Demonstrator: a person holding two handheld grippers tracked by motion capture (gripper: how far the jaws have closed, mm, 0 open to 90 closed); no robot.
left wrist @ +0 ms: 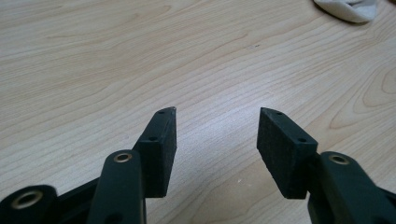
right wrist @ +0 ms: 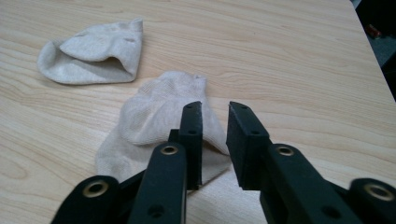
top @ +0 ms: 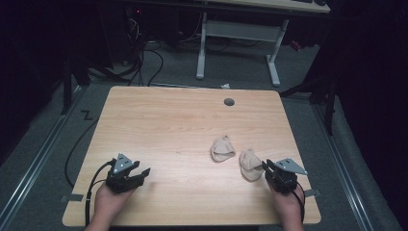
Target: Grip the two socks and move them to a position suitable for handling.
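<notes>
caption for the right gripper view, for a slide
Right gripper poised over the nearer beige sock, jaws slightly apart; second sock beyond.

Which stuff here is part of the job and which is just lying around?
In the job: near sock, far sock, right gripper at the near sock, left gripper.
Lying about: grey plug in the table, white desk behind.
</notes>
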